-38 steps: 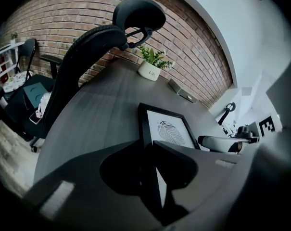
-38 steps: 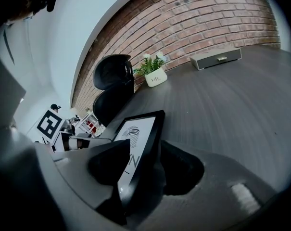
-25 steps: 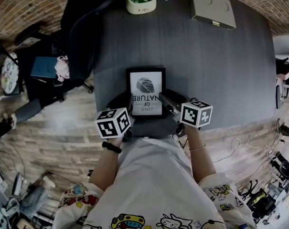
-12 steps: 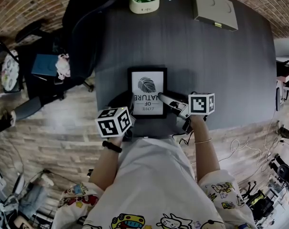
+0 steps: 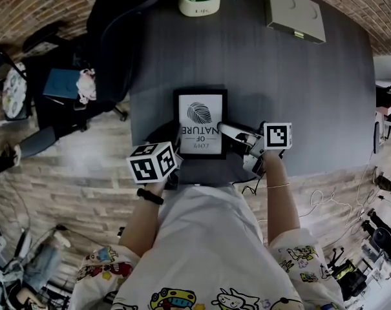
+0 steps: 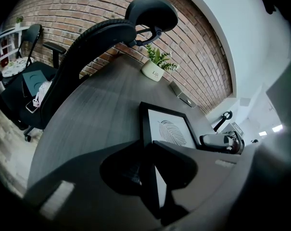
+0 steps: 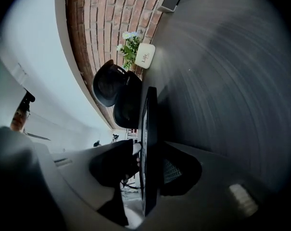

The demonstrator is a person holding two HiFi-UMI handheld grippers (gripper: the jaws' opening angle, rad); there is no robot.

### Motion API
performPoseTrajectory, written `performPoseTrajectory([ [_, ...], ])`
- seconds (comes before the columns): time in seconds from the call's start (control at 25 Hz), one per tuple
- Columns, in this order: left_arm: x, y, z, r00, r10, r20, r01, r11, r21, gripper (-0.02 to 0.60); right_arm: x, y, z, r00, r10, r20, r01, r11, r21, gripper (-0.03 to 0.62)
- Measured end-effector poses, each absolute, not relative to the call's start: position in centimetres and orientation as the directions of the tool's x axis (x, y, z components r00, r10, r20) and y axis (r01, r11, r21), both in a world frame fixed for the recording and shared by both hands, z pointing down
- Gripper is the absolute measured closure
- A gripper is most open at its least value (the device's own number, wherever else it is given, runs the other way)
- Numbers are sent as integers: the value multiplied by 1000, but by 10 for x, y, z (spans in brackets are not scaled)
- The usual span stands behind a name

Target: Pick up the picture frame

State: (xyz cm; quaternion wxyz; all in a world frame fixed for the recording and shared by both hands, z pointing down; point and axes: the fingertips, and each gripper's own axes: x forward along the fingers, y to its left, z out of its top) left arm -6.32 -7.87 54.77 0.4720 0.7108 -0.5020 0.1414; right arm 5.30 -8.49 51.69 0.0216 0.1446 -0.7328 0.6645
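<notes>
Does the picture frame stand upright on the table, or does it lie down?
The picture frame lies down, print side up: the head view shows its whole front from above, on the dark table.

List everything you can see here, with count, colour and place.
picture frame: one, black with white print, table's near side
table: one, dark grey, centre
potted plant: one, green in white pot, table's far edge
flat box: one, grey, table's far right corner
office chair: one, black, left of table
left gripper: one, grey, shut on picture frame's near left corner
right gripper: one, grey, jaws have just been closing around picture frame's right edge, not yet pressing
</notes>
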Motion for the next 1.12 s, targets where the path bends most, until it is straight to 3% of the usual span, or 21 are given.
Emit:
performPoseTrajectory([
  [0.2,-64,-78,548,460,-579,673,-845,-53,533,497,24,-84,511,-982,-131,138,-150,80,-985,430],
  [0.44,-63,-79,548,466,-576,671,-840,-50,541,497,11,-84,512,-984,-112,140,-148,72,-986,452],
  [0.56,-64,-80,549,470,-574,670,-838,-51,544,497,11,-85,514,-982,-114,152,-161,71,-984,487],
  [0.68,-63,-80,549,474,-572,669,-836,-55,546,495,14,-86,524,-970,-122,208,-217,60,-974,577],
  [1.12,-62,-79,548,447,-586,676,-854,-54,518,492,16,-86,527,-965,-135,223,-232,52,-971,577],
])
